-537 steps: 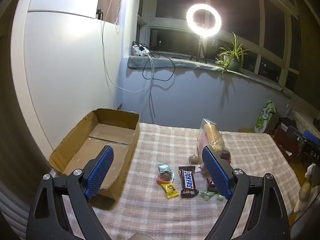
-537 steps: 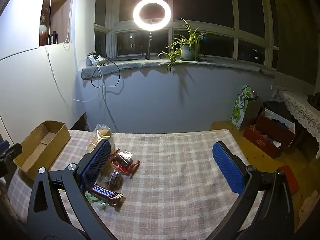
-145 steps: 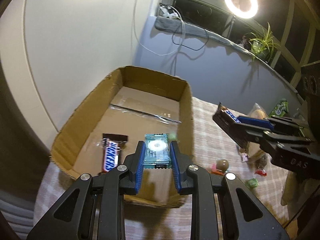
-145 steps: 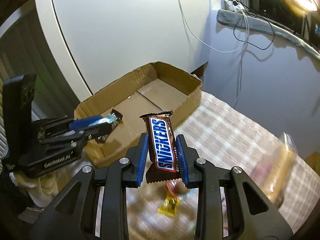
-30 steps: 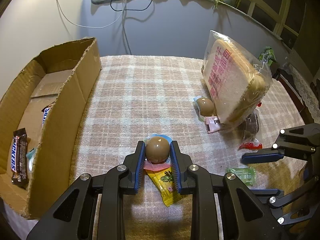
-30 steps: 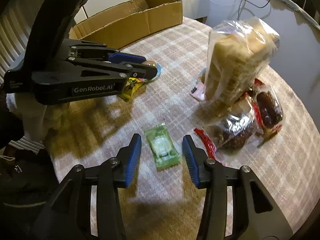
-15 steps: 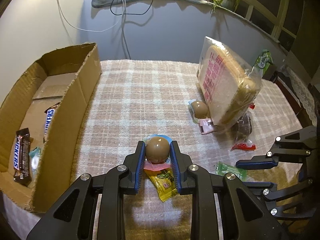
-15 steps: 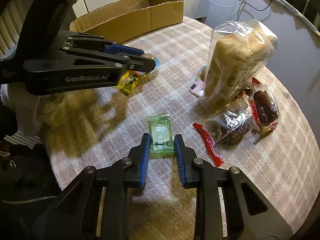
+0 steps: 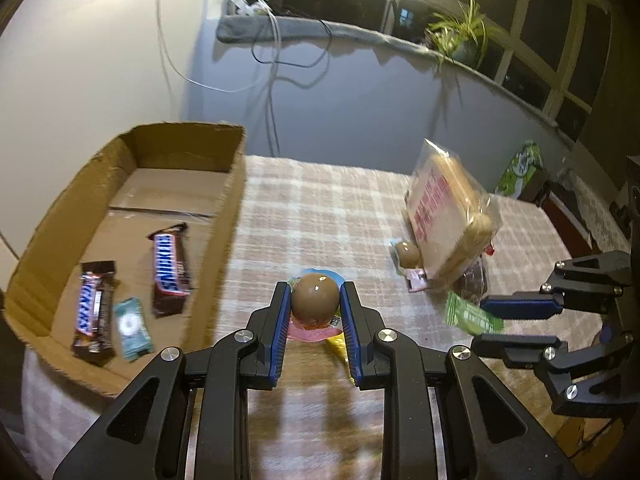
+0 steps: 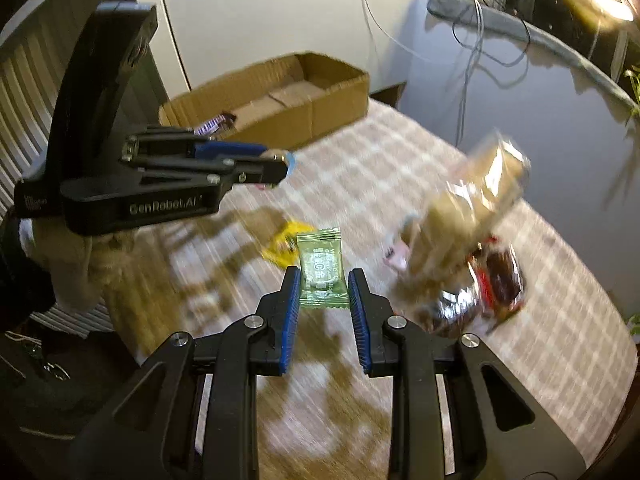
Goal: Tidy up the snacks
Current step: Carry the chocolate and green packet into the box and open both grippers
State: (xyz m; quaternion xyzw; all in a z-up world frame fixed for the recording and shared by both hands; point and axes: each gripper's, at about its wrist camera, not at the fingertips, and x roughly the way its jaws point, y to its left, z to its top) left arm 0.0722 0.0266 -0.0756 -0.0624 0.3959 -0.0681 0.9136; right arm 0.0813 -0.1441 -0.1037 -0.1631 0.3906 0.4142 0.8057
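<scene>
The left gripper (image 9: 313, 304) clamps a brown egg snack (image 9: 313, 295) above the checked table (image 9: 320, 216). To its right, the right gripper (image 10: 324, 280) pinches a green packet (image 10: 321, 266). Far left, the cardboard box (image 9: 236, 184) holds two Snickers bars (image 9: 170, 268) and a teal packet (image 9: 131, 322); the bread bag (image 9: 448, 224) stands far right.

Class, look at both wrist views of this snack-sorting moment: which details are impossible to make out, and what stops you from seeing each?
- Bread bag, right wrist view: motion blur smears its printing.
- Yellow packet, left wrist view: mostly hidden under the left gripper and its brown ball snack.
- Green packet in the right gripper: its text is too small to read.
- Cardboard box, right wrist view: the left gripper blocks most contents.
</scene>
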